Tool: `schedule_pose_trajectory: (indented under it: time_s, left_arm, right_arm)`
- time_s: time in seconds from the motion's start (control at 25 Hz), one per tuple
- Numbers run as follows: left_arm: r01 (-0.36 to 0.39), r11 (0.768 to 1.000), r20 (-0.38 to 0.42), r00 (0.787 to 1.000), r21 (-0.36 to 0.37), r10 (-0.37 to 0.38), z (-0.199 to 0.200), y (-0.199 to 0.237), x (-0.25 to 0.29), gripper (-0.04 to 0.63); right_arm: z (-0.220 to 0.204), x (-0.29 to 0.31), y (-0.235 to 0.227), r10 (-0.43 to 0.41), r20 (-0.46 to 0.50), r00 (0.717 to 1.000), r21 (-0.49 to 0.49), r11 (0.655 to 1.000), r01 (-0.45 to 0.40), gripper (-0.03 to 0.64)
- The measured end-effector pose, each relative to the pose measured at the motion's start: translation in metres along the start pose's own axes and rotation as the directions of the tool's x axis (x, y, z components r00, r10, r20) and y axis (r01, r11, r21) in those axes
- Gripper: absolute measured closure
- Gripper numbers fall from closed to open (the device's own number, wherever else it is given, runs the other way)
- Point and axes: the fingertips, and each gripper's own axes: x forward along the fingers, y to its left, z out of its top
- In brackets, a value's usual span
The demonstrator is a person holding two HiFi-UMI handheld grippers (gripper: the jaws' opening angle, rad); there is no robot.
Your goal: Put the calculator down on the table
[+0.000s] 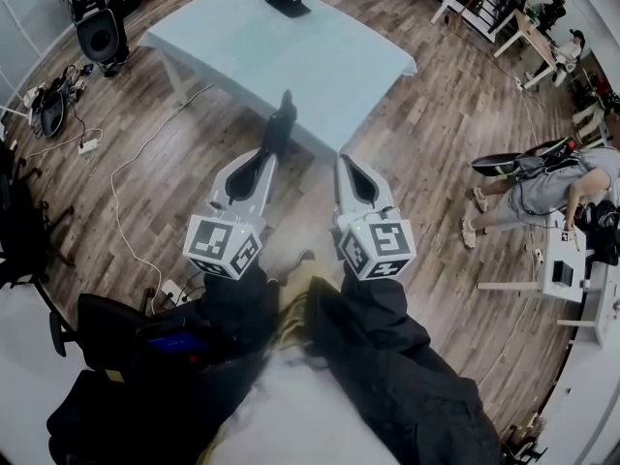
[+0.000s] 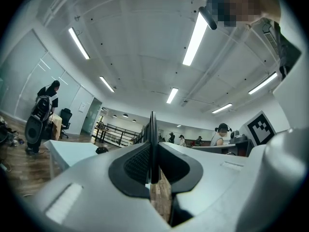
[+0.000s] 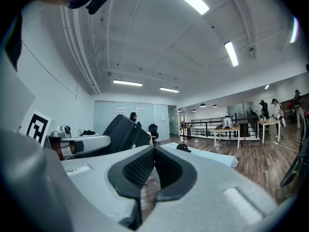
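Pale-blue desk (image 1: pixel 320 61) well ahead in head view, left claw (image 1: pixel 275 151) clenched on calculator (image 1: pixel 282 122), airborne | left gripper view: calculator edge-on in its grip | right gripper view: right claw (image 3: pixel 154 151) closed, empty | step: carrying to desk; next: reach over bare top, lower, release.

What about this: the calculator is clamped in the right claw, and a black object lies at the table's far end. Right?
Wrong claw: the left gripper view shows the left claw clamped on the calculator. The black object does lie at the table's far end.
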Motion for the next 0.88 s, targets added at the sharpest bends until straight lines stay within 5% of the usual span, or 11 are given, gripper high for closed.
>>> schedule_pose_trajectory:
  time_s: [0.2, 0.56, 0.88]
  left_arm:
    - [-0.017, 1.0, -0.009, 1.0, 0.007, 0.017, -0.003, -0.012, 0.006, 0.551]
    - [-0.096, 0.995, 0.013, 0.995, 0.031, 0.095, 0.005, 0.064, 0.056, 0.551]
    - [-0.106, 0.993, 0.029, 0.994, 0.047, 0.104, 0.012, 0.093, 0.142, 0.551]
  right_arm:
    - [-0.001, -0.005, -0.023, -0.002, -0.003, 1.0, 0.023, 1.0, 0.002, 0.615]
    - [0.006, 0.091, -0.041, 0.053, 0.015, 0.998, 0.029, 0.998, -0.053, 0.615]
    - [0.026, 0.16, -0.102, 0.056, 0.03, 0.998, 0.033, 0.998, -0.057, 0.615]
